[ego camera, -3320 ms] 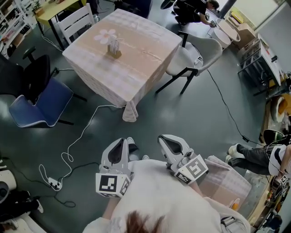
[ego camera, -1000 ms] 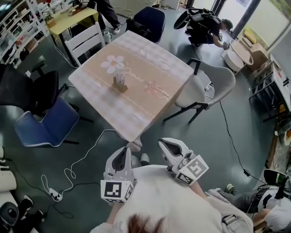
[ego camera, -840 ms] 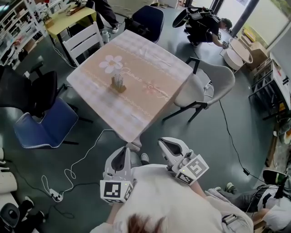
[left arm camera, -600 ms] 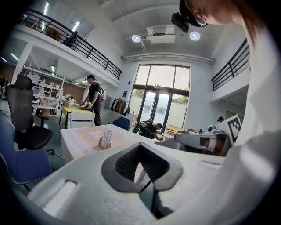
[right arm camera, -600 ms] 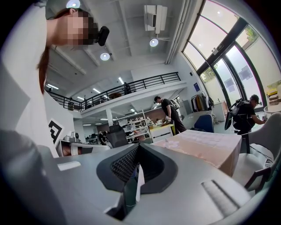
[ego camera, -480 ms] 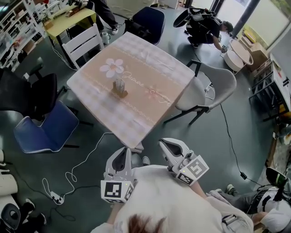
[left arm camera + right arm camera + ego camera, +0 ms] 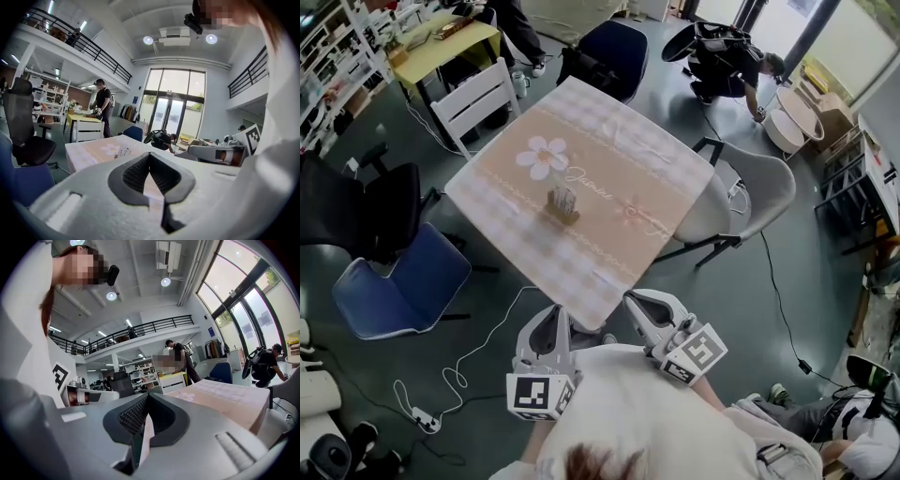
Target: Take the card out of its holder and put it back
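- The step in hand is judged to be the walk-up to the table (image 7: 614, 173). Nothing has been grasped yet, and both tools are held low in front of the body, short of the table's near corner.
- The left gripper (image 7: 150, 153) is seen with its jaws brought together at the tips and nothing between them. The right gripper (image 7: 147, 397) is likewise closed on nothing.
- The card holder (image 7: 567, 216) is found near the middle of the table, just beside the printed flower (image 7: 542, 157) and well apart from both tools.
- For a good approach, the cable (image 7: 483, 323) on the floor by the near corner should be stepped around, and a stand taken where the holder can be reached without leaning.
- The jaws should be opened before the reach is made. The base is best steadied with one tool while the card's top edge is pinched with the other.
- The card (image 7: 562, 198) is stood upright in the holder, so its free edge is pointed at the ceiling and its long axis is judged to be vertical.
- Which way its face is turned cannot be told, as it is too small in every view.
- A straight upward pull along the slot is therefore called for, with the same line kept for the return.
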{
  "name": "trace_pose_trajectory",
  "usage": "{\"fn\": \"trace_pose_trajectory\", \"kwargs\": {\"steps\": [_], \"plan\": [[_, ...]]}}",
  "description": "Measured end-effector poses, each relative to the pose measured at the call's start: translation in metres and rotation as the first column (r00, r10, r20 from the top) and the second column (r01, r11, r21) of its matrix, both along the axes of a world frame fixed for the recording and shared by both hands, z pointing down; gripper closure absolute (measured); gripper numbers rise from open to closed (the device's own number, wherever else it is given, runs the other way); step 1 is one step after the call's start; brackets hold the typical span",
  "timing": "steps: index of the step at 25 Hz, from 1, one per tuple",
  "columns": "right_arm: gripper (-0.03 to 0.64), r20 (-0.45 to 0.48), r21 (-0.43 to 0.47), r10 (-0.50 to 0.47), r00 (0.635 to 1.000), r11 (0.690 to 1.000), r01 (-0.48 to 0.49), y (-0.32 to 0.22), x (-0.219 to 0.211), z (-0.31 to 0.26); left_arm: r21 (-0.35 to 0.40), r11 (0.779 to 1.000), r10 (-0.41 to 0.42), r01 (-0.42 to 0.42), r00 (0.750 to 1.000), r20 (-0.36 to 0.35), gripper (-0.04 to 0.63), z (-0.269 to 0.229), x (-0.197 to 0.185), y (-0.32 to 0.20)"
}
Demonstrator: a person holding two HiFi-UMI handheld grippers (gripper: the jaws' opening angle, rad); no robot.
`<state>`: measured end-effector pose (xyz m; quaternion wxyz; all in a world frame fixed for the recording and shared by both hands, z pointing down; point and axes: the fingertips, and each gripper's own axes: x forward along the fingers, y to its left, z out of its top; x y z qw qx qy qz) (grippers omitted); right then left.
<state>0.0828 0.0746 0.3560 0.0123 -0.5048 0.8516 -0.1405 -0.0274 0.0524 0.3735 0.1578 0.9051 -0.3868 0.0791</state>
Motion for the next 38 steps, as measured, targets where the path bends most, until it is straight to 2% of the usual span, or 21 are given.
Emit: {"fn": "trace_pose_trajectory", "kwargs": {"steps": [2,5,8,15,19,24,29,38], "plan": [[0.62,0.002,-0.001,0.002,1.0,1.0,-0.002,-0.01,-0.006,-0.002,-0.001,1.0,0.006,-0.006,1.0,0.001,0.595,-0.002,-0.005,-0.011],[0.62,-0.004,0.0,0.009,1.0,1.0,-0.009,-0.023,-0.011,-0.003,0.0,1.0,-0.007,0.008,0.999,-0.049,0.595,-0.009,-0.007,-0.027],[0.62,-0.002,-0.003,0.028,1.0,1.0,-0.028,-0.031,-0.013,0.0,0.002,1.0,0.0,0.0,0.998,-0.059,0.595,-0.008,-0.01,-0.037],[0.62,0.014,-0.025,0.074,0.997,0.997,-0.074,-0.041,-0.019,0.01,-0.013,0.999,0.031,-0.031,0.999,-0.012,0.595,0.007,-0.024,-0.05],[0.62,0.034,-0.051,0.075,0.997,0.996,-0.073,-0.043,-0.023,0.014,-0.011,0.999,0.036,-0.036,0.999,-0.016,0.595,0.007,-0.027,-0.052],[0.62,0.029,-0.035,0.076,0.997,0.997,-0.075,-0.047,-0.021,0.011,-0.013,1.0,0.021,-0.022,0.999,-0.025,0.595,0.006,-0.028,-0.057],[0.62,0.03,-0.029,0.062,0.998,0.998,-0.062,-0.051,-0.017,0.011,-0.012,1.0,0.02,-0.021,1.0,-0.017,0.595,0.008,-0.022,-0.059],[0.62,0.039,-0.026,-0.012,0.999,1.0,0.014,-0.074,-0.003,0.005,0.003,0.999,-0.038,0.038,0.999,0.002,0.595,0.001,-0.008,-0.071]]}}
